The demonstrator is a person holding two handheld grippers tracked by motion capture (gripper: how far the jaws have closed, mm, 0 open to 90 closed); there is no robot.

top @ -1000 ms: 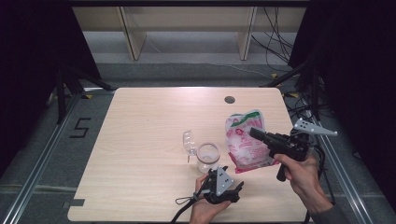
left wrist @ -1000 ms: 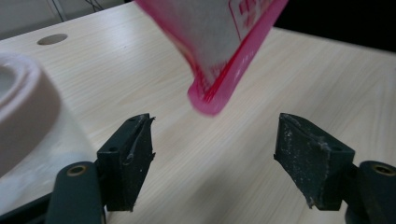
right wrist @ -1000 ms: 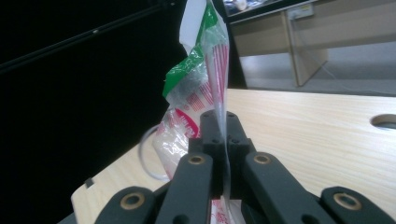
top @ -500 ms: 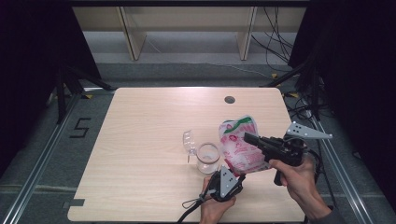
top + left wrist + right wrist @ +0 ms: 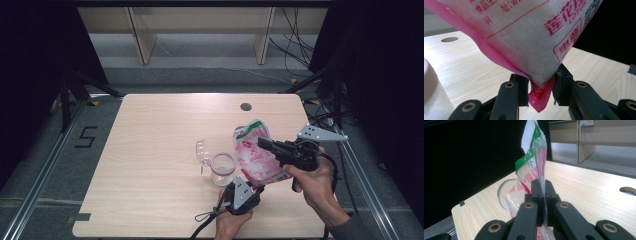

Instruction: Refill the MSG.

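Observation:
A pink and white bag of sugar (image 5: 254,157) with a green top is held tilted above the table (image 5: 160,130), just right of a clear glass jar (image 5: 222,170). My right gripper (image 5: 263,142) is shut on the bag's side edge (image 5: 537,155), its jaws pinching the film (image 5: 543,192). From below, my left gripper (image 5: 254,189) is shut on the bag's bottom corner (image 5: 524,32), and the pink seam hangs between its jaws (image 5: 540,87). The jar's hinged lid (image 5: 202,151) stands open to the left.
The jar's pale side (image 5: 431,97) looms at the left of the left gripper view. A round cable hole (image 5: 245,106) sits at the table's far edge. Cables trail off the table's right side (image 5: 325,120). Bare wood stretches to the left.
The right gripper has carried the bag slightly left and nearer me, next to the jar. The left gripper has come up under it and closed on the bottom corner.

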